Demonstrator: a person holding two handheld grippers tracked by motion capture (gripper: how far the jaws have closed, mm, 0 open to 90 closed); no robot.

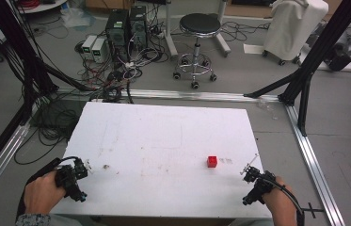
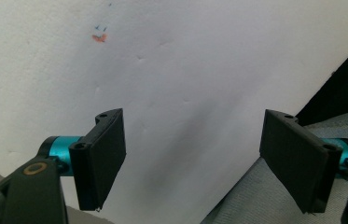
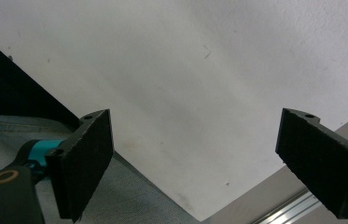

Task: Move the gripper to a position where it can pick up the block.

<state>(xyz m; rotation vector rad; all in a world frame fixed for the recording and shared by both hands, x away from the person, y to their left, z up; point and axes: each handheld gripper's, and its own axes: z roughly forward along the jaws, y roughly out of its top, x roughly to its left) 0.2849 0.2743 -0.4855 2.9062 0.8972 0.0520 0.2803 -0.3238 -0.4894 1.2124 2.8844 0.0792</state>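
High view shows no work begun: small red cube (image 1: 212, 161) untouched on white tabletop (image 1: 163, 136), right of centre, while left gripper (image 1: 87, 165) and right gripper (image 1: 250, 169) rest at near corners, fingers wide apart, empty.

Lab: computers (image 1: 126, 28), floor cables (image 1: 116, 75), stool (image 1: 196, 42)

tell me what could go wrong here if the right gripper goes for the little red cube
The small red cube sits alone on the smooth white table, so a jaw clipping it first could slide it away instead of pinching it.

The right gripper hovers near the table's front right corner with jaws wide open; a low, flat approach might scrape the top.

Its trailing black cable loops round the person's hand and could snag on the reach.
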